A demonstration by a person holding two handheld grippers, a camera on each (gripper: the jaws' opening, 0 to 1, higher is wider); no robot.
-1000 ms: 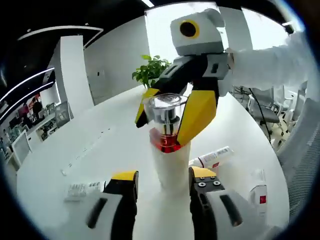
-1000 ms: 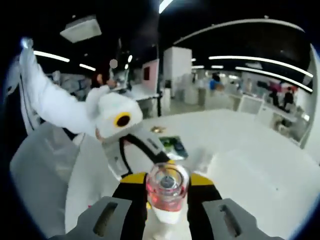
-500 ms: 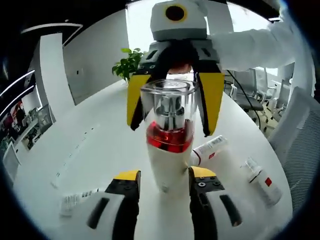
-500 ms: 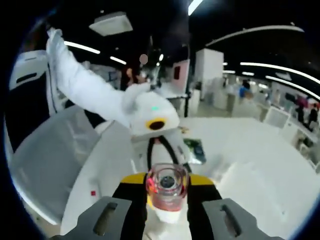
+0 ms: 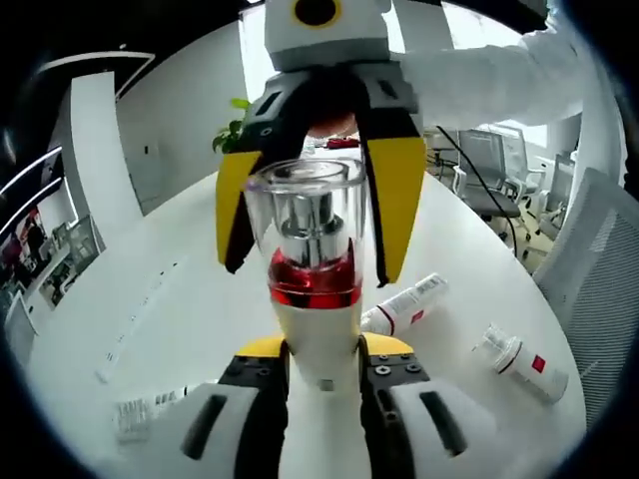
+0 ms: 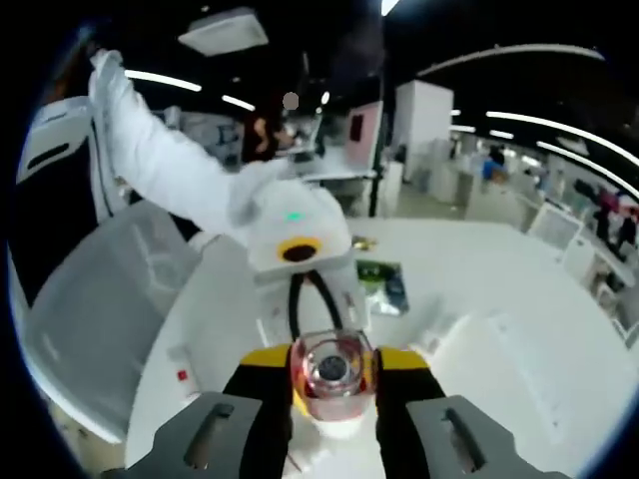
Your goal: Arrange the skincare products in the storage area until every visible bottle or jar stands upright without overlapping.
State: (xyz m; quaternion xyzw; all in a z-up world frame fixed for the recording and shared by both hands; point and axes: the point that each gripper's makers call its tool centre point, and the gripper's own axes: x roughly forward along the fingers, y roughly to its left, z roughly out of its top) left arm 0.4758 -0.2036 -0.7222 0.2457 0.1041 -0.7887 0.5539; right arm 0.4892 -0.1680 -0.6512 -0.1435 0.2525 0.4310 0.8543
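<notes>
A white pump bottle point(image 5: 318, 319) with a red band and a clear cap stands upright in mid-air between both grippers. My left gripper point(image 5: 324, 367) is shut on its white body from below. From above, my right gripper point(image 5: 308, 267) comes down, its yellow fingers point(image 5: 391, 200) pressed against either side of the clear cap. In the right gripper view the cap point(image 6: 331, 371) sits between the jaws of my right gripper point(image 6: 331, 367), seen from the top. A white tube point(image 5: 404, 304) and a small white bottle point(image 5: 521, 359) lie flat on the table behind.
A round white table point(image 5: 180, 299) lies below, with a flat packet point(image 5: 145, 411) near its left front. A potted plant point(image 5: 232, 138) stands at the far edge and office chairs point(image 5: 499, 170) at the right. A person's white sleeve point(image 6: 165, 165) reaches in over a grey chair point(image 6: 90, 329).
My left gripper's jaws have drawn in from a wide gap onto the bottle's body. The bottle and my right gripper now stand closer and more centred in the left gripper view.
</notes>
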